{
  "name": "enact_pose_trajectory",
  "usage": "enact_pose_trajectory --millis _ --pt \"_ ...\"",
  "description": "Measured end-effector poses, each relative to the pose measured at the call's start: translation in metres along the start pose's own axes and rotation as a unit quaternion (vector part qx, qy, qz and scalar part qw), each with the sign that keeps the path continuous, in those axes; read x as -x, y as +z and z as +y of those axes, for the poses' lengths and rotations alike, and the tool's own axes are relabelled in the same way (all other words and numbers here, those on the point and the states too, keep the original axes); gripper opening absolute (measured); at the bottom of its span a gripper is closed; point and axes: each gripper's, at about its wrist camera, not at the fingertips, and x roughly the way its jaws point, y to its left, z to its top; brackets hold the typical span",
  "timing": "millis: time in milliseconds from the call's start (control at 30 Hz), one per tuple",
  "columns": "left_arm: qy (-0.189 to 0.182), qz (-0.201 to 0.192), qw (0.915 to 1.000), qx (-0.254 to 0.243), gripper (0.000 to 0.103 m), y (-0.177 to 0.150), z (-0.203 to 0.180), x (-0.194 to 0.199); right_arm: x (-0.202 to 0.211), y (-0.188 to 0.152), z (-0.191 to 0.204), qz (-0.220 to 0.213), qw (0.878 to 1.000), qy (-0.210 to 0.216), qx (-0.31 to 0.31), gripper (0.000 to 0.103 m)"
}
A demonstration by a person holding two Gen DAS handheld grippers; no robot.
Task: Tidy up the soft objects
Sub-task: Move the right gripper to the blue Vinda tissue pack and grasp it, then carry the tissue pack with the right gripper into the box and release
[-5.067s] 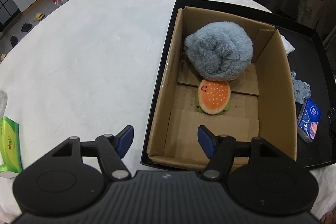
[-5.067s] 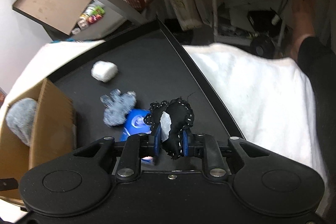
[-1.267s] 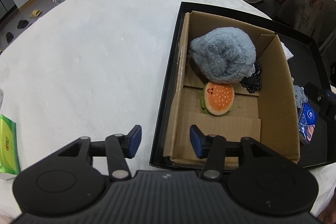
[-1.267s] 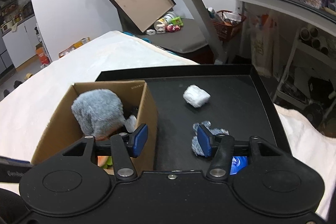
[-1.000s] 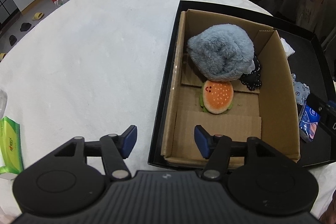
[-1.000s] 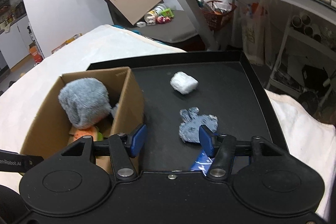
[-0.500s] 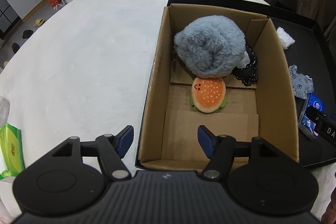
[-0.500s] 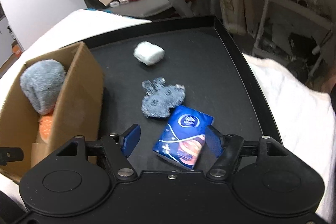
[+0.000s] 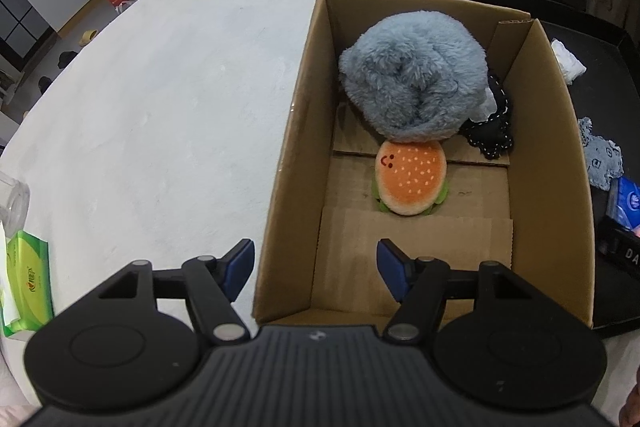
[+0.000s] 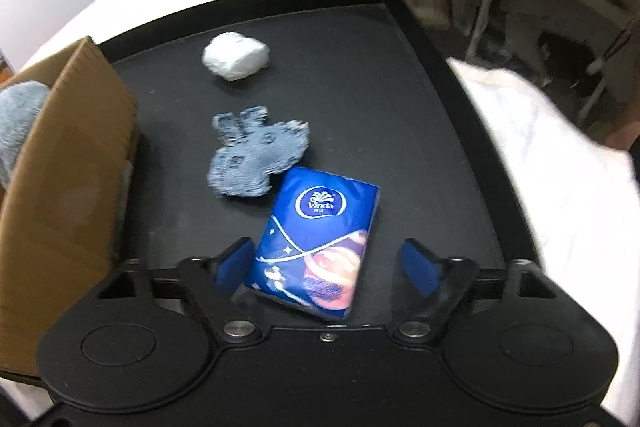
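On the black tray a blue tissue pack is seen lying flat, its near end between the fingers of the right gripper. The jaws are spread wide and nothing is gripped: the left pad sits just beside the pack's edge, while the right pad stands clear of it. Just beyond the pack a grey knitted toy is laid on the tray, touching or nearly touching the pack's far corner. Farther off, a white wad is seen, apart from both.

At the tray's left side a cardboard box is set. Inside it a fluffy grey plush is piled at the far end, a burger toy is placed against its near side, and a black stitched toy is tucked between the plush and the right wall.

Over the box's near left corner the left gripper is held, jaws parted and empty; one finger is seen outside the left wall over the white tablecloth, the other over the box floor. A green tissue pack is seen at the cloth's left edge.
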Motion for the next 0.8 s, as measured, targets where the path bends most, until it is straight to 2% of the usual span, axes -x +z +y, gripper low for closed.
enact_pose_trajectory --millis 33,67,367,800 --pt "0.000 0.000 1.0000 0.000 0.066 0.001 -0.001 0.000 0.001 0.000 -0.001 -0.002 1.000 -0.008 0.001 0.056" --pt "0.000 0.001 1.0000 0.001 0.066 0.001 -0.003 0.000 0.002 0.001 -0.003 -0.003 1.000 -0.010 -0.001 0.051" --pt "0.003 -0.002 1.0000 0.003 0.070 0.001 -0.006 0.002 0.013 0.005 -0.023 -0.007 0.999 0.022 -0.029 0.050" --pt "-0.006 -0.014 0.9999 0.007 0.070 0.005 0.007 0.013 0.050 0.020 -0.024 -0.047 0.997 0.058 -0.014 0.050"
